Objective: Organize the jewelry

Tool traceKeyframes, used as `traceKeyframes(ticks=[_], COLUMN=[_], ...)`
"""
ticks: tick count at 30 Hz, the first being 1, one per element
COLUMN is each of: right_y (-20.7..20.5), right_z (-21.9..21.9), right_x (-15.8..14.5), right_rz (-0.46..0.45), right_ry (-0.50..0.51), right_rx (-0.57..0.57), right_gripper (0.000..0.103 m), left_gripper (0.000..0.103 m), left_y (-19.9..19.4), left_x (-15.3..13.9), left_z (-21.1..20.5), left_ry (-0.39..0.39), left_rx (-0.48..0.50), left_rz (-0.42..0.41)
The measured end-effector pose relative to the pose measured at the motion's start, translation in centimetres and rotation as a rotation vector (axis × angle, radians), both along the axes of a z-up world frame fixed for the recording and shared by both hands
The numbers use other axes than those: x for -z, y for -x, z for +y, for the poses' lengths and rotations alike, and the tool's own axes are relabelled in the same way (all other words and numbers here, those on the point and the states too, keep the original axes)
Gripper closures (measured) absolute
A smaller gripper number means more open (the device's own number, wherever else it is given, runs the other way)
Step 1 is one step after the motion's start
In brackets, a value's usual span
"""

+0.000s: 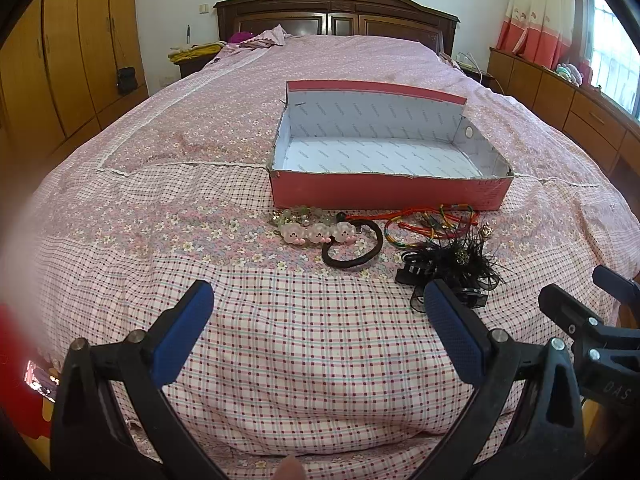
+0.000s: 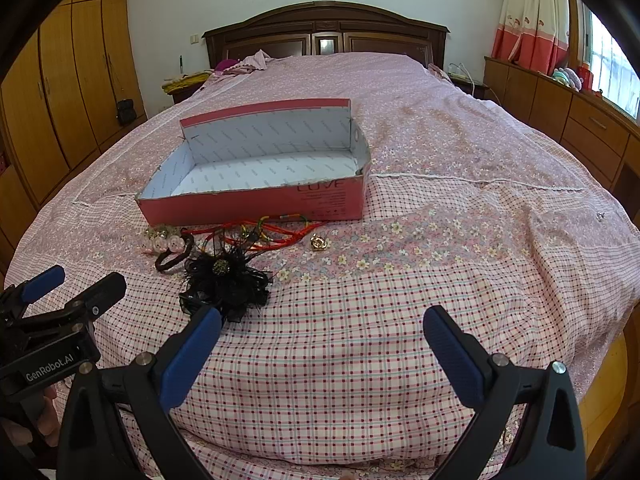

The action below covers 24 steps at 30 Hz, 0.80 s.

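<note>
Both my left tongs [image 1: 319, 308] and right tongs [image 2: 322, 334] gape wide, empty, over bare checked quilt [image 2: 360, 360]. Beyond, tangled jewelry [image 1: 384, 236] lies along the near wall of the open pink cardboard box [image 1: 390, 194].

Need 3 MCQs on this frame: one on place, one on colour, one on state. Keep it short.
1. Where does the black feathered hair clip lie?
A. inside the box
B. on the bedspread, nearer the cameras than the box
C. on the headboard

2. What colour is the outside of the open cardboard box?
A. pink-red
B. green
C. black

3. How do the left tongs and right tongs stand?
A. both shut on jewelry
B. only the left one holds something
C. both open, holding nothing

Key: 1 B, the clip rests on the checked bedspread on the camera side of the box. 2 A, its front wall is pink-red. 3 C, each pair of blue pads is spread apart with only cloth between.
</note>
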State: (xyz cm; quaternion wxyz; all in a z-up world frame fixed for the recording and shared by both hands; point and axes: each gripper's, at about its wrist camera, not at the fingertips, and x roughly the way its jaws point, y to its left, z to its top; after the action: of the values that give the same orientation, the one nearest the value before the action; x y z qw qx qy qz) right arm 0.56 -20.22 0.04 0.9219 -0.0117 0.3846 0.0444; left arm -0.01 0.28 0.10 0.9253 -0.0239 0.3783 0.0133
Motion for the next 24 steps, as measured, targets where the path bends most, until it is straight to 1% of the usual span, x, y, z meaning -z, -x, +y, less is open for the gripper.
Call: traceKeyframes(ticks=[24], right_y=[0.03], right_z=[0.01], right_x=[-0.13], right_rz=[0.0], right_ry=[0.002], right_rx=[-0.001], right_gripper=[0.0], left_gripper=[0.005], left_y=[0.01], left_x=[-0.11], left_z=[0.01], left_ry=[-0.002], left_rx=[0.0], left_rz=[0.0])
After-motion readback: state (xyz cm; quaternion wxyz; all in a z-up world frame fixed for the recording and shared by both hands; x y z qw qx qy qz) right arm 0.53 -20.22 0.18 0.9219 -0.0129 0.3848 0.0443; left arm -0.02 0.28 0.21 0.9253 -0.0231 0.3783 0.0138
